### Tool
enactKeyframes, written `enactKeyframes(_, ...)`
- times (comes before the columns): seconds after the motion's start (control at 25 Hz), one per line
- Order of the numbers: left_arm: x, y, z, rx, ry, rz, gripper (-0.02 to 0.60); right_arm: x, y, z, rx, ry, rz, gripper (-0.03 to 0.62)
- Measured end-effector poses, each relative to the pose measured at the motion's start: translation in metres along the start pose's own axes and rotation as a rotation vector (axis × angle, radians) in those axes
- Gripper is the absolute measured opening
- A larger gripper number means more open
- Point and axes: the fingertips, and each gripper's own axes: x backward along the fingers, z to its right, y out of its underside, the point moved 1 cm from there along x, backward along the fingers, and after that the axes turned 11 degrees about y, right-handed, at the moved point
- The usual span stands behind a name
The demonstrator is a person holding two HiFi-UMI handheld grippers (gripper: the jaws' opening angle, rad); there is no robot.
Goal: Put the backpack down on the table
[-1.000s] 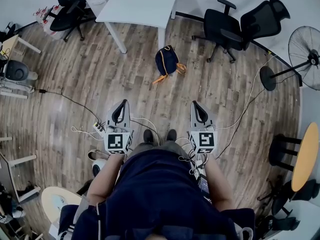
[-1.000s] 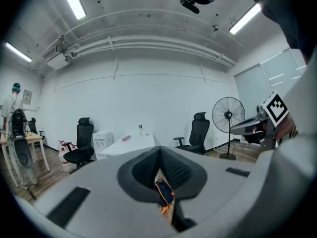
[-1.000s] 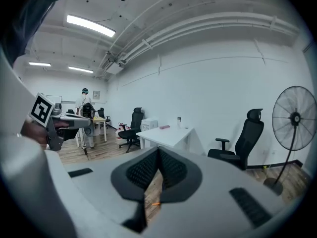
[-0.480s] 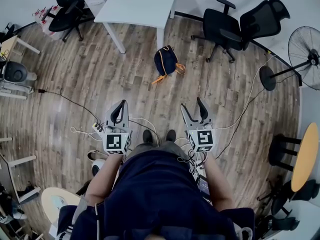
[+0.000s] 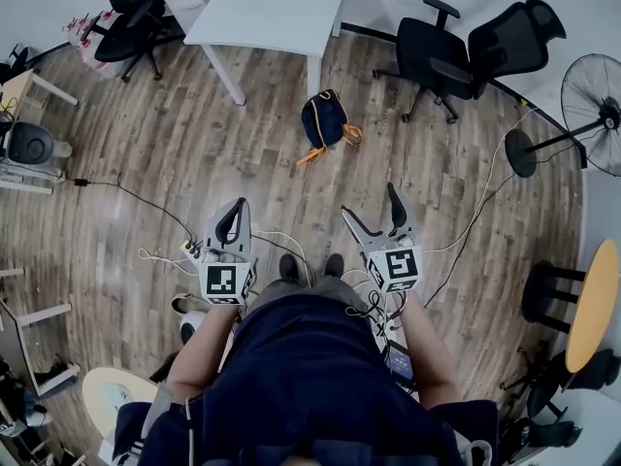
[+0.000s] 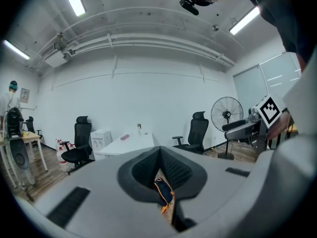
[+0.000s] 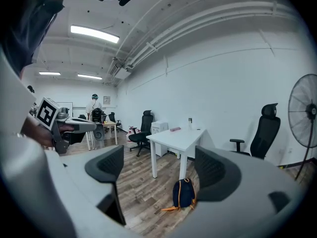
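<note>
A dark blue backpack (image 5: 323,119) with orange straps stands on the wooden floor by a leg of the white table (image 5: 272,8). In the right gripper view the backpack (image 7: 184,193) shows between the jaws, far off, beside the table (image 7: 177,138). My right gripper (image 5: 373,215) has just been opening and now stands open with nothing between its fingers. My left gripper (image 5: 230,220) is shut with nothing in it. Through the slit of its closed jaws the backpack (image 6: 163,192) shows far ahead. Both grippers hang well short of the backpack, in front of the person's body.
Two black office chairs (image 5: 471,51) stand right of the table, another (image 5: 136,13) to its left. A floor fan (image 5: 592,95) is at the far right. Cables and a power strip (image 5: 190,250) lie on the floor near my left gripper. A round wooden table (image 5: 594,304) sits at the right edge.
My right gripper's jaws have spread from shut to wide open, and it has shifted slightly. The left gripper and the backpack have not moved.
</note>
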Motion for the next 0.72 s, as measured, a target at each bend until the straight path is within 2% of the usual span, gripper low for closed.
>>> enactKeyframes(0.4, 0.0, 0.005, -0.04, -0.034, 0.062, 0.022, 0.003, -0.039, 0.004, -0.027, 0.029, 0.035, -0.005, 0.457)
enactKeyframes(0.72, -0.035, 0.011, -0.07, -0.035, 0.073, 0.011, 0.003, -0.1, 0.019, -0.021, 0.027, 0.023, -0.039, 0.454)
